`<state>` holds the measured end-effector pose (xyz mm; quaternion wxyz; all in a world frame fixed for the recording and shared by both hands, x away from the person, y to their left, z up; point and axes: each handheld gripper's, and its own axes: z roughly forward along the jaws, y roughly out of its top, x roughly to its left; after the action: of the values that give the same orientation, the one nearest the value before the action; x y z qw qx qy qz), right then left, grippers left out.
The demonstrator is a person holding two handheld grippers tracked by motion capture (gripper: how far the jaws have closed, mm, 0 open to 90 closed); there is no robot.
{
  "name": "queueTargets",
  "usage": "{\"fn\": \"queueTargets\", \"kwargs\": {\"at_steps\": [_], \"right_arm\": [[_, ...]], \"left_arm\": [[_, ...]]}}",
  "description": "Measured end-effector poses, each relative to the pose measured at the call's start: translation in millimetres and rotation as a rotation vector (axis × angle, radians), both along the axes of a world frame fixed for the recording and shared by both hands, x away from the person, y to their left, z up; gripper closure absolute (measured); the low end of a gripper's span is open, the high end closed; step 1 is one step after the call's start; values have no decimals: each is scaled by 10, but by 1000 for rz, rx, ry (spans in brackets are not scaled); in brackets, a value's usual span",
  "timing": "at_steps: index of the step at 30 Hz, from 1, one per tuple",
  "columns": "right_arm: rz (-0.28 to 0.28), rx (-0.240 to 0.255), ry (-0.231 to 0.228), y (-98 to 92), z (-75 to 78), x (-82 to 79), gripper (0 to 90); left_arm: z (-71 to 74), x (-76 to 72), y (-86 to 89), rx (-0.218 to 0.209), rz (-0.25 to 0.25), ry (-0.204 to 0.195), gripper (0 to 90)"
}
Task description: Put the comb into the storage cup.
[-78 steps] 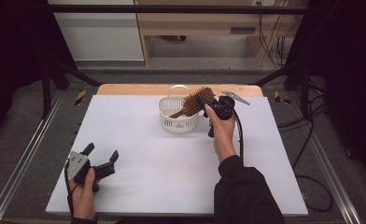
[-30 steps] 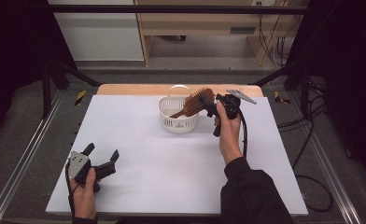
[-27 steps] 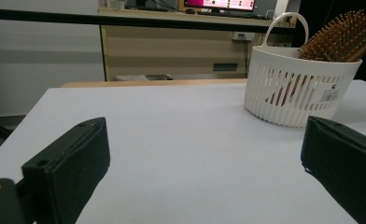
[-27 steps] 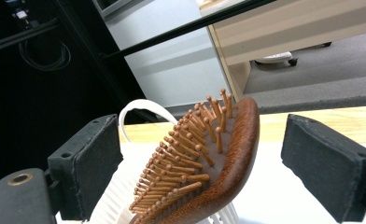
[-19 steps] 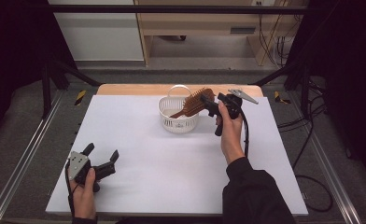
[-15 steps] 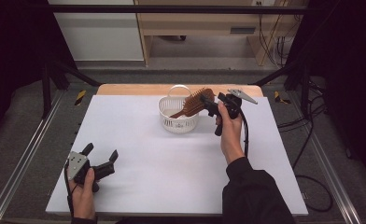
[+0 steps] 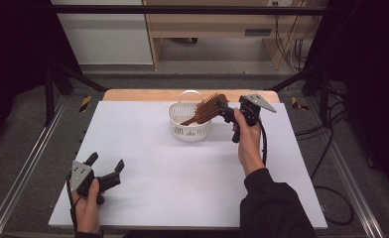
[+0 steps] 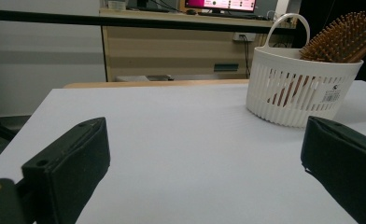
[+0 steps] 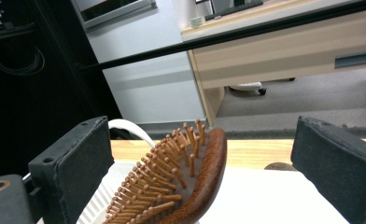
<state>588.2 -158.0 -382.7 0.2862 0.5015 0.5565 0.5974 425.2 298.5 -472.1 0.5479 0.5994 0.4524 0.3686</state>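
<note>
In the high view, a wooden hairbrush (image 7: pixel 206 110) with peg bristles is seen leaning in a white slatted plastic basket (image 7: pixel 189 126) at upper centre of a white tabletop (image 7: pixel 182 188); grey floor and pale cabinets lie beyond. The right gripper (image 7: pixel 226 110) is just right of the brush head.

In the left gripper view, the left gripper (image 8: pixel 204 175) has its jaws wide apart over bare tabletop, the basket at upper right.

In the right gripper view, the jaws have just been opening; the brush head stands between them, untouched.

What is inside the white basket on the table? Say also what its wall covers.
A wooden hairbrush stands tilted in the white basket, its bristled head sticking out above the rim. Its handle end is covered by the slatted wall, so how it rests on the basket floor cannot be seen.
</note>
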Motion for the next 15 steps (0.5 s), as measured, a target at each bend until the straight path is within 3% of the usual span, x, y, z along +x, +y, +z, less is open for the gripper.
{"fn": "queueTargets", "kwargs": {"at_steps": [15], "right_arm": [[-18, -33, -55, -193, 90, -178, 41]], "left_arm": [[3, -10, 8, 2, 1, -2, 14]]}}
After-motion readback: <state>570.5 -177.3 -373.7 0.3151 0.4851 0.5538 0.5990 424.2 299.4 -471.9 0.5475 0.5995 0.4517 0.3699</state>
